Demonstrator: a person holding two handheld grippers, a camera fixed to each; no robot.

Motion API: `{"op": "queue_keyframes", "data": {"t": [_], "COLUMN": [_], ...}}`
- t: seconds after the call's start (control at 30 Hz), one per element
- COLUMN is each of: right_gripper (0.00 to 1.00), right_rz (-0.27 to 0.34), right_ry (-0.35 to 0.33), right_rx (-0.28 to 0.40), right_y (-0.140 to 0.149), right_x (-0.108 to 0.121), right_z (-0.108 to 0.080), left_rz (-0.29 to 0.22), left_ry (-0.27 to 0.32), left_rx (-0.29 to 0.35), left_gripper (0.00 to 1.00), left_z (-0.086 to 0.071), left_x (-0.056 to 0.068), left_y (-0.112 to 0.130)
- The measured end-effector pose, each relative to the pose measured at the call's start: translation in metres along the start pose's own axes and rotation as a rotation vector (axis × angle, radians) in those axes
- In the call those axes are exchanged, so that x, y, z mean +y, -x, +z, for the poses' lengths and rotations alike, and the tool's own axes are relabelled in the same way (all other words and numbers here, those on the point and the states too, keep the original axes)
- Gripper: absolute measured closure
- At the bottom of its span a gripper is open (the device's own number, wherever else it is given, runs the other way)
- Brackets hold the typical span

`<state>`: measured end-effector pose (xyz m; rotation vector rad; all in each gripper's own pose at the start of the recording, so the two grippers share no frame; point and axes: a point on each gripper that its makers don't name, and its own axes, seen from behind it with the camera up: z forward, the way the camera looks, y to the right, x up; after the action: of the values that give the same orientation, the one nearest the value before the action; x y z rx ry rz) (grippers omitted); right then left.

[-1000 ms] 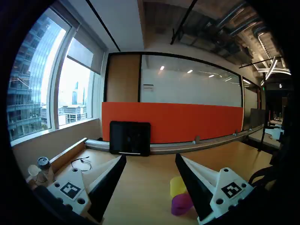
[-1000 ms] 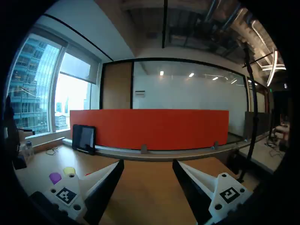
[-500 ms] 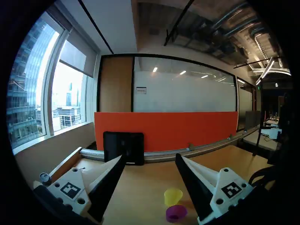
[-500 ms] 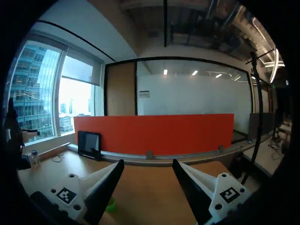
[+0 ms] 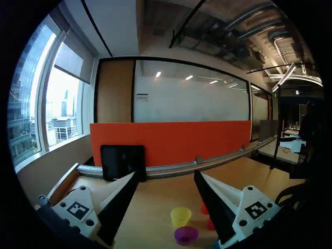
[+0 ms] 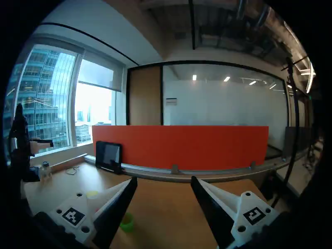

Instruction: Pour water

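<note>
Left gripper [image 5: 165, 173] is hovering over a desk [image 5: 153, 207], fingers wide, near a yellow cup [image 5: 181, 216] and purple cup [image 5: 186, 235]. Right gripper [image 6: 163, 179], equally wide, is hovering by a green cup [image 6: 127, 222].

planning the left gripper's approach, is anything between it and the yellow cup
Yes: the purple cup stands just in front of the yellow cup, on the side nearer the left gripper, whose fingers are open. Nothing else visible lies between them.
</note>
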<state>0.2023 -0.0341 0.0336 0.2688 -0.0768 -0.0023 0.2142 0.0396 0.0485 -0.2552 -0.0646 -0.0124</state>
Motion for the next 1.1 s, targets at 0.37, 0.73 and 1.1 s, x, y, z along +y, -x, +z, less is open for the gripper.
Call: {"op": "queue_keyframes", "data": {"t": [0.37,0.73,1.1], "right_gripper": [0.00,0.00,0.00], "right_rz": [0.001,-0.007,-0.042], "right_ry": [-0.226,-0.315,-0.387], "right_rx": [0.025,0.010,-0.048], "right_y": [-0.017,-0.018,-0.006], "right_x": [-0.043,-0.059,-0.074], "right_z": [-0.009,-0.012,-0.009], "left_rz": [0.021,0.043,0.042], "left_ry": [0.134,0.224,0.301], "left_rx": [-0.011,-0.030,-0.065], "left_gripper": [0.03,0.03,0.03], "left_z": [0.001,0.003,-0.001], "left_x": [0.031,0.056,0.073], "left_y": [-0.002,0.008,0.026]}}
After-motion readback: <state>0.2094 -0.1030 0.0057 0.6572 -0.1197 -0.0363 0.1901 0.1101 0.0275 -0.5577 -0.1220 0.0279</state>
